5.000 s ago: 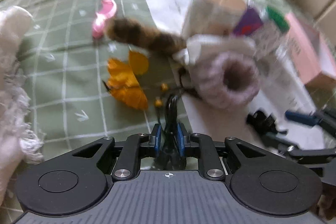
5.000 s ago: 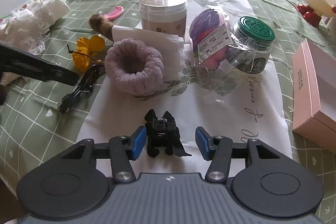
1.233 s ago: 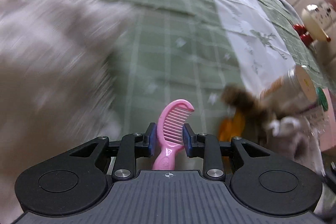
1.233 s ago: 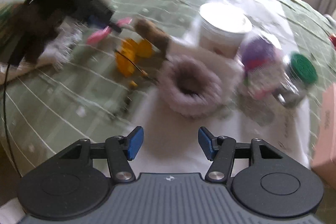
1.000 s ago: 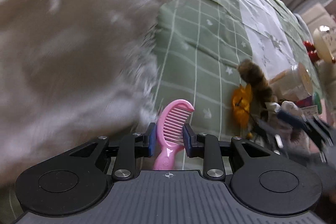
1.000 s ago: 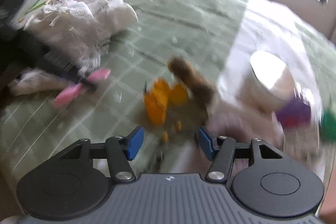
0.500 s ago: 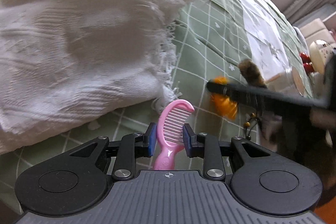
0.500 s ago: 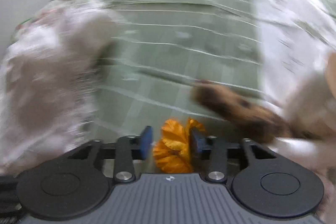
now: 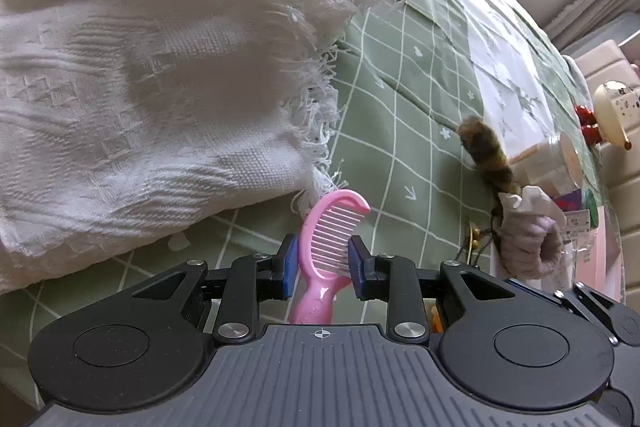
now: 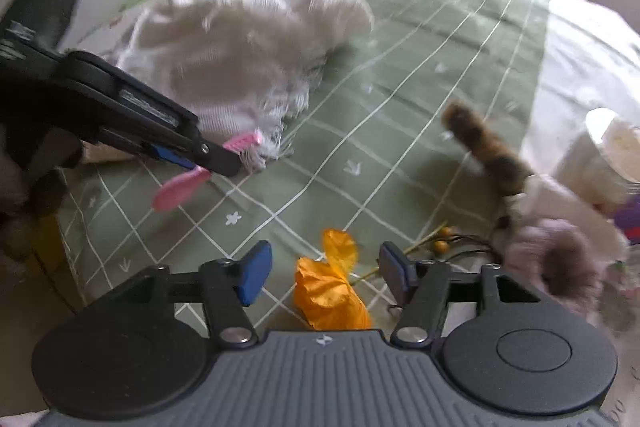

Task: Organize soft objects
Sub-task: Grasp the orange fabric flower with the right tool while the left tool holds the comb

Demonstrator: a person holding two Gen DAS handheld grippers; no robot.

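From the left wrist view, the left gripper [image 9: 322, 262] has its blue-padded fingers [image 9: 289, 267] narrowed onto a small pink plastic comb [image 9: 329, 242], pads pressing on either side of the toothed part, handle running back toward the camera. The comb's curved tip sits just beside the fringed edge of a white woven fringed blanket [image 9: 152, 79], which lies bunched on the green grid-patterned bedspread [image 9: 404, 107]. Further off to the right lie a brown furry tail-like plush piece [image 9: 486, 159], a lilac knitted ring-shaped cuff [image 9: 528, 247] and a folded white cloth [image 9: 528, 198] touching it; a clear lidded jar [image 9: 560, 163] stands behind them.

From the right wrist view, which is partly blurred, the right gripper [image 10: 325, 273] has its blue-padded fingers [image 10: 254, 273] opening, and they stand apart on either side of an orange fabric flower [image 10: 330, 291] without pressing on it. The flower lies on the bedspread [image 10: 400, 131], with its dark stem and small orange berries [image 10: 440, 246] trailing to the right. The left gripper [image 10: 216, 157] shows at the left, holding the comb [image 10: 182, 191] just beside the blanket [image 10: 248, 59]. The furry piece [image 10: 484, 143] and the lilac cuff [image 10: 560, 259] lie to the right, near a white round tub [image 10: 600, 155].
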